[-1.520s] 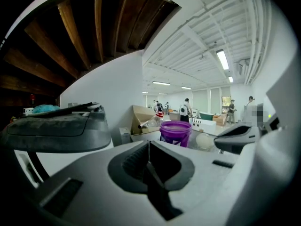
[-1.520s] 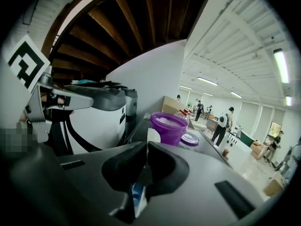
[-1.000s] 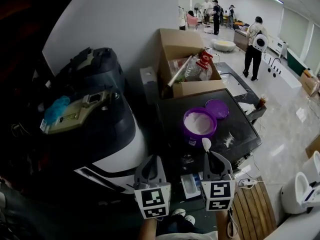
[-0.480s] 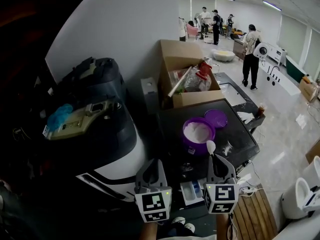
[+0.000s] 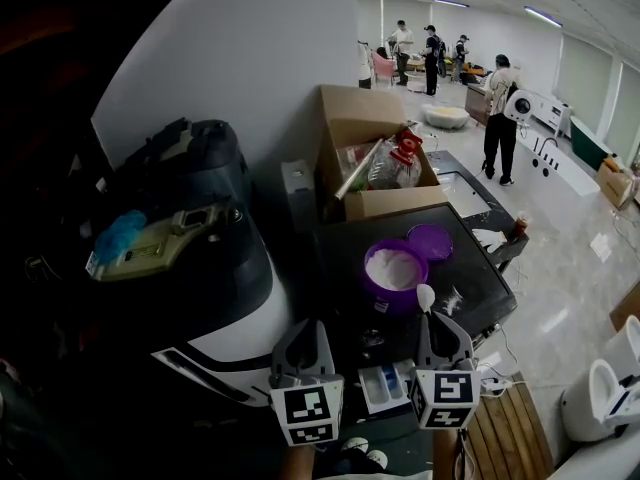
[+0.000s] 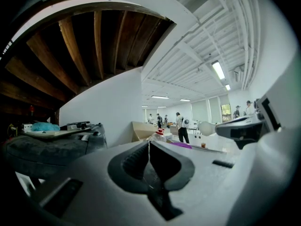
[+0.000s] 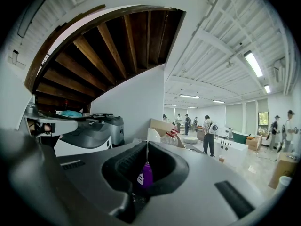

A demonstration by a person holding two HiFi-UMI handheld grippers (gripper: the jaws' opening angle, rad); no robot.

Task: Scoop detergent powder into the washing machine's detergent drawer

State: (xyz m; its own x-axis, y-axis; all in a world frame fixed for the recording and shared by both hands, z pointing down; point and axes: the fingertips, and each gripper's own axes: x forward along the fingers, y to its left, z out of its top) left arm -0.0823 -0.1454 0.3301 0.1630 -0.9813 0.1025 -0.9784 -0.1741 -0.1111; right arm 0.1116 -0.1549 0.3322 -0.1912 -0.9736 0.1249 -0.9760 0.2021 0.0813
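Observation:
A purple tub [image 5: 395, 268] of white detergent powder stands open on the dark washing machine top [image 5: 480, 283], its purple lid [image 5: 430, 240] lying behind it. My right gripper [image 5: 437, 330] is shut on a scoop's purple handle [image 7: 145, 173]; the white bowl of the scoop [image 5: 424, 295] sticks out past the fingertips at the tub's near right rim. The same bowl [image 7: 153, 135] shows above my right gripper [image 7: 147, 145] in its own view. The open detergent drawer [image 5: 385, 386] lies below, between the grippers. My left gripper [image 5: 300, 343] [image 6: 149, 142] is shut and holds nothing.
A cardboard box [image 5: 375, 158] with bottles stands behind the tub against the white wall. Dark bags and a case [image 5: 170, 228] pile up at the left. A wooden slat mat [image 5: 510, 413] lies on the floor at the right. Several people stand far off in the room.
The head view has shifted, so the tub and drawer sit lower and nearer in frame. The scoop's bowl stays at the tub's near rim. Both grippers keep almost the same pose.

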